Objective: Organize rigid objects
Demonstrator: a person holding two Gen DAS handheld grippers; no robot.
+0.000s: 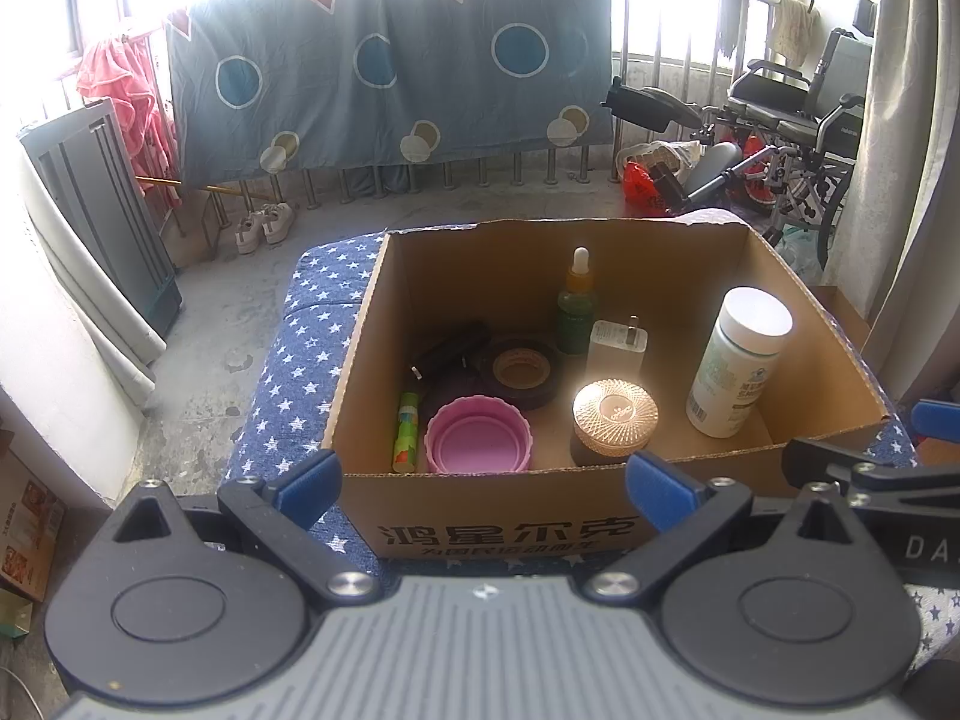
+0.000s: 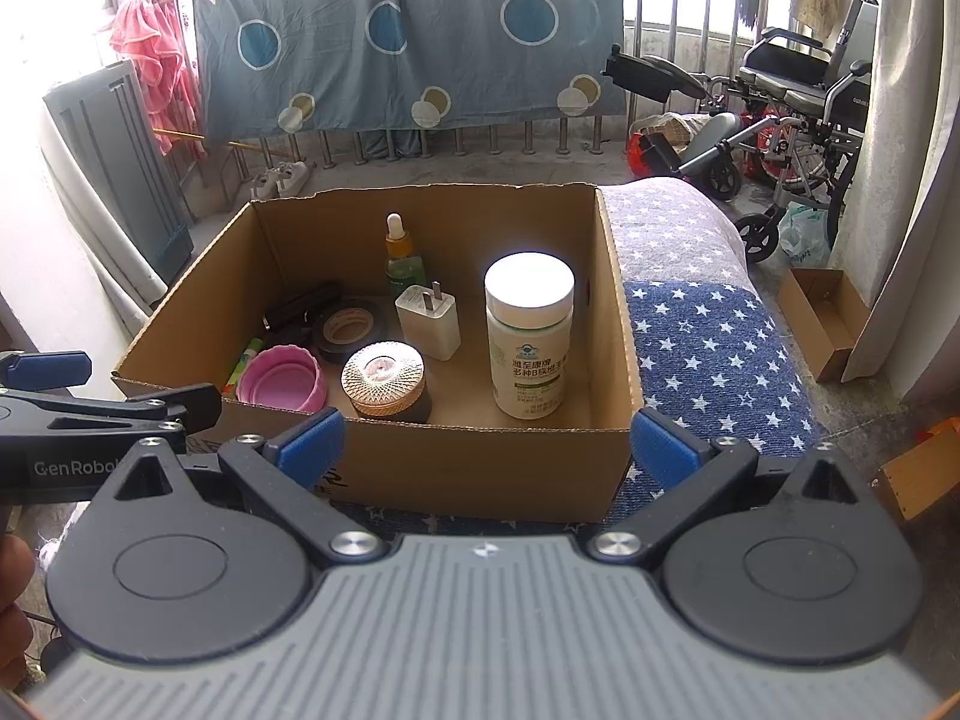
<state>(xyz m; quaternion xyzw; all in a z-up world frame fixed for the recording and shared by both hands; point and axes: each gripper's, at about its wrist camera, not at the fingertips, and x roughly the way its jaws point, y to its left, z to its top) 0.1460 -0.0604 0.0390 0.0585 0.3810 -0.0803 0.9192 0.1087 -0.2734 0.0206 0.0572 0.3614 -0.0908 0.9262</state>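
- Your landmark is the box (image 2: 420, 462) — open-topped cardboard, sitting on a star-print cushion (image 2: 708, 348).
- Against the box's right wall stands the white bottle (image 2: 528, 336), upright, cap on.
- Toward the box's centre sits the charger (image 2: 427, 319), prongs up, with the dropper bottle (image 2: 401, 258) upright just behind it near the back wall.
- At the box's near wall you have the jar (image 2: 384, 381) with a patterned gold lid, and the pink lid (image 2: 282, 378) just to its left, hollow side up.
- Behind the pink lid lies the tape roll (image 2: 349, 327), flat; a dark item beyond it is too shadowed to identify.
- A small tube (image 1: 406, 432) lies along the box's left wall, beside the pink lid.
- Your left gripper (image 1: 480, 483) hovers before the box's near wall, jaws spread wide, holding nothing.
- Your right gripper (image 2: 483, 444) hovers there too — jaws equally wide, empty.
- Beyond the box: a hanging sheet (image 2: 408, 30) on a railing, and a wheelchair (image 2: 792, 114) off to its right.
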